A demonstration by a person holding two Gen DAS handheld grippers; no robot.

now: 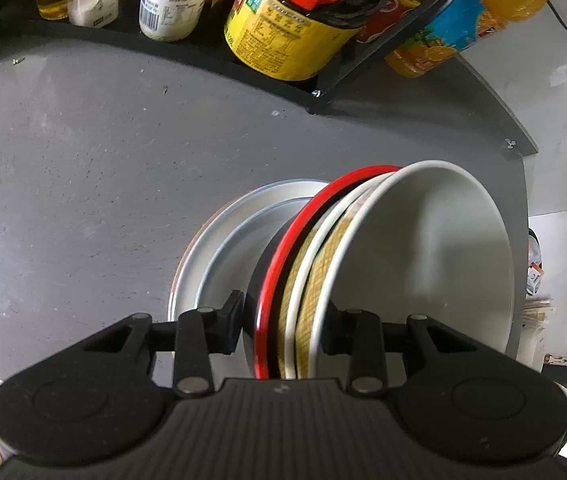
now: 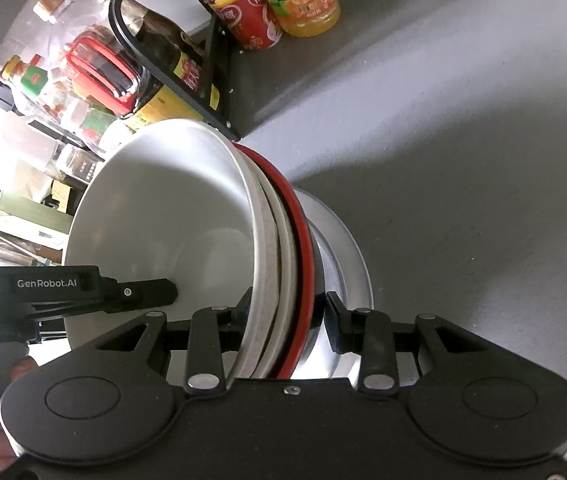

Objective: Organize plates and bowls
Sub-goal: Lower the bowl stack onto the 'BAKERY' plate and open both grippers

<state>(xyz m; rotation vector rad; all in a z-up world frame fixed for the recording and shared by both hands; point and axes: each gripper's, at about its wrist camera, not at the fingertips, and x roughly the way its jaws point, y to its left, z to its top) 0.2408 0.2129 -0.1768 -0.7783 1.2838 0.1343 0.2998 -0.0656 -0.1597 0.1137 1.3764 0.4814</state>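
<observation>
Watching both grippers pinch that nested bowl stack: left gripper and right gripper each clamp its rims, tipped over the plates near the counter's front edge. Uneven squeeze, bowls slide apart and smash.

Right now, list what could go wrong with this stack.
1. The nested white, patterned and red-rimmed bowls look pinched at the rims by both sets of jaws; tilted, the white inner bowl could slide out.
2. The pale round plate lies close behind the stack on the grey counter; lowering could knock it.
</observation>
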